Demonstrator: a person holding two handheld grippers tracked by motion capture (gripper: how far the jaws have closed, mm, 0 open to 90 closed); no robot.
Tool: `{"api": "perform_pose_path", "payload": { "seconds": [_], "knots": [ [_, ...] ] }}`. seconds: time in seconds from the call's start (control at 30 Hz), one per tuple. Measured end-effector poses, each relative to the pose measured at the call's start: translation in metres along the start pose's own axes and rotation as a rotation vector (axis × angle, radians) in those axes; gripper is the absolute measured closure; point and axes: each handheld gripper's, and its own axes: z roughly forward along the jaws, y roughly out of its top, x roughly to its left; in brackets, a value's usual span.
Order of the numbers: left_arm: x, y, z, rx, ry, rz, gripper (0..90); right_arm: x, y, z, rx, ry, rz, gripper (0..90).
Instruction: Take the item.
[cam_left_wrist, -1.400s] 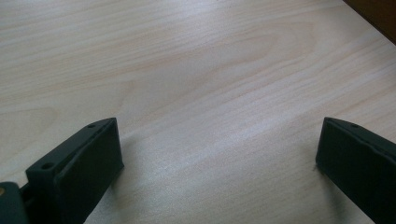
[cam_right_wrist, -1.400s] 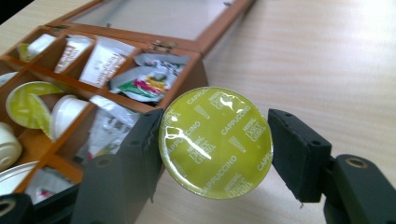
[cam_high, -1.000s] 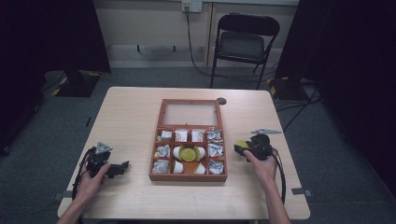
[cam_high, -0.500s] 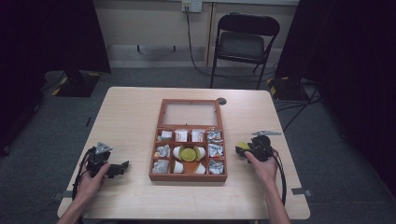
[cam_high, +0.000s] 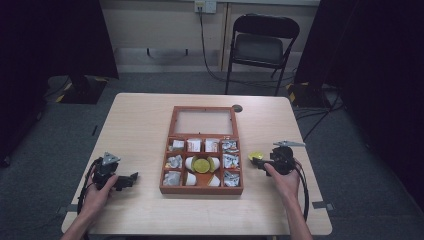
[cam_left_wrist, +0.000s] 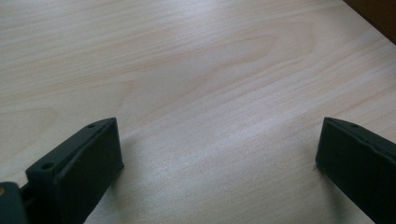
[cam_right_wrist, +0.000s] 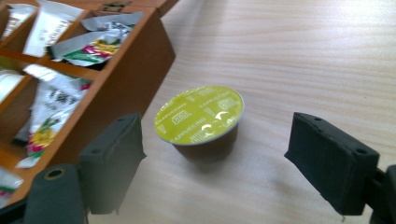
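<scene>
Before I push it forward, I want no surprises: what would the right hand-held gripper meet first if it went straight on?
The right hand-held gripper would likely meet the yellow-lidded coffee capsule first. It stands on the table between the open jaws, untouched, beside the wooden box. How far ahead it stands is hard to judge.

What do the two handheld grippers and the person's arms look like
Both the left gripper and the right gripper are black, with blocky flat jaws showing small screw holes. Each carries a grey three-cornered plate and trails a dark cable. The forearms are bare, no sleeves visible.
</scene>
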Motion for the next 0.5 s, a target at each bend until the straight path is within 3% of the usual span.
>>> {"api": "perform_pose_path", "payload": {
  "seconds": [0.4, 0.5],
  "knots": [
    [0.000, 0.000, 0.000, 0.000, 0.000, 0.000, 0.0, -0.001, -0.020, -0.030, -0.011, 0.012, 0.009, 17.4],
    [0.000, 0.000, 0.000, 0.000, 0.001, 0.000, 0.0, -0.001, -0.029, -0.040, -0.015, -0.003, 0.001, 17.4]
  ]
}}
